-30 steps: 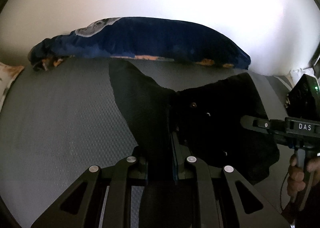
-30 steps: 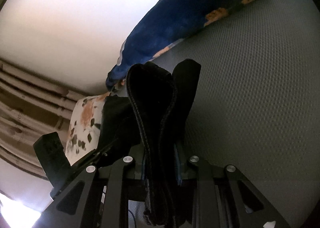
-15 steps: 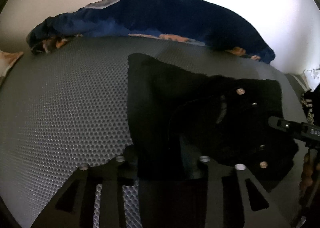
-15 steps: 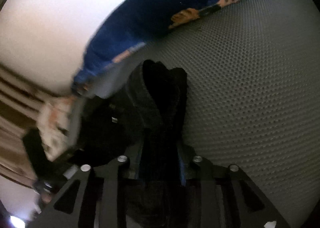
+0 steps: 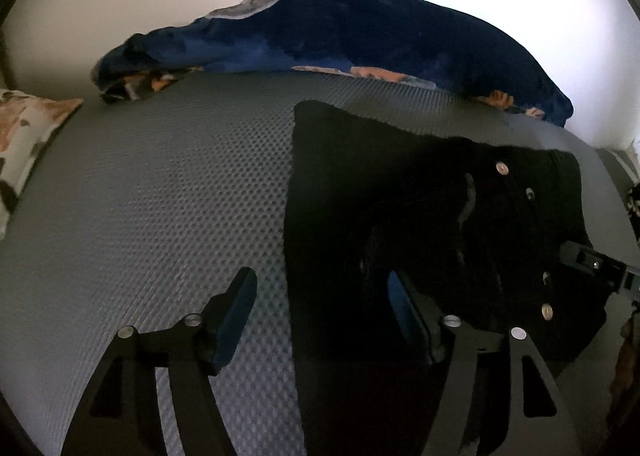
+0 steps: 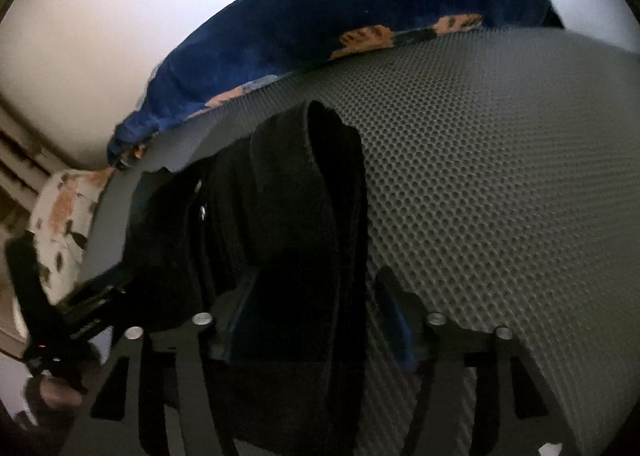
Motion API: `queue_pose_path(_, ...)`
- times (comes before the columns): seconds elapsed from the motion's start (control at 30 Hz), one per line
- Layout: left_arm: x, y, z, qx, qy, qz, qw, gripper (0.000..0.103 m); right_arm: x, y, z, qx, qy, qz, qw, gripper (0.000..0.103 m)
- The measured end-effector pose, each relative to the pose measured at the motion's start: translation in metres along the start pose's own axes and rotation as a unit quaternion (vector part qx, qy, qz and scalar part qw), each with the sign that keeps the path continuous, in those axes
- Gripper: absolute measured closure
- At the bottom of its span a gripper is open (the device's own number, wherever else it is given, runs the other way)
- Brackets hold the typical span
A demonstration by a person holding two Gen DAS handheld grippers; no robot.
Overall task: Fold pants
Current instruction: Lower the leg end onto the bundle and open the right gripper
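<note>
The black pants (image 5: 400, 191) lie folded on the grey dimpled mattress (image 5: 160, 191), with metal rivets showing at the right. My left gripper (image 5: 320, 296) is open, its fingers spread over the pants' left edge and holding nothing. In the right wrist view the pants (image 6: 304, 191) lie bunched between the spread fingers of my right gripper (image 6: 316, 304), which is open; the cloth rests loose between the jaws. The right gripper's body also shows at the right edge of the left wrist view (image 5: 592, 264). The left gripper's body shows at the left of the right wrist view (image 6: 64, 316).
A dark blue blanket with orange patches (image 5: 360, 39) lies along the white wall at the back. A floral pillow (image 5: 24, 131) sits at the far left. Bare mattress (image 6: 500, 175) stretches to the right of the pants.
Both grippers have opened and let go of the pants. The pants, held up a second ago, now lie flat on the mattress.
</note>
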State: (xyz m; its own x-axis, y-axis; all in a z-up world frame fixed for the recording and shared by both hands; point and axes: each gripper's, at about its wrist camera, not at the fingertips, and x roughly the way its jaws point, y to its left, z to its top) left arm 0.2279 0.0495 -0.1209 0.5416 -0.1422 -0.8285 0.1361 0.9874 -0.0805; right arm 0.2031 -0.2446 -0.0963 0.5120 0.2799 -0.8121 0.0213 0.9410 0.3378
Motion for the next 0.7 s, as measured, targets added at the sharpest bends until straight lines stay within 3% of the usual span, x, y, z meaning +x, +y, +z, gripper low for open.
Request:
queue_pose_path(0.2,-0.033,-0.005,-0.029,0.003,-0.006,0.025,0.9997,0.025,-0.021,0.006,-0.022,-0.008,-0.009,-0.019,1.0,0.032)
queue_pose_path(0.37,-0.064,-0.015,-0.056,0.014,-0.019,0.037,0.999,0.025,-0.044,0.002,-0.044,0.01,-0.023,-0.012,1.0,0.029)
queue_pose_path(0.53,-0.097,-0.022,-0.079,0.011,-0.034,0.037,0.9987,0.024,-0.062,0.012,-0.069,-0.014,-0.025,-0.03,0.999,0.029)
queue_pose_path(0.7,-0.129,-0.028,-0.098,0.009,-0.061,0.046,0.997,0.024,-0.091,0.028,-0.093,-0.027,-0.054,-0.042,0.997,0.025)
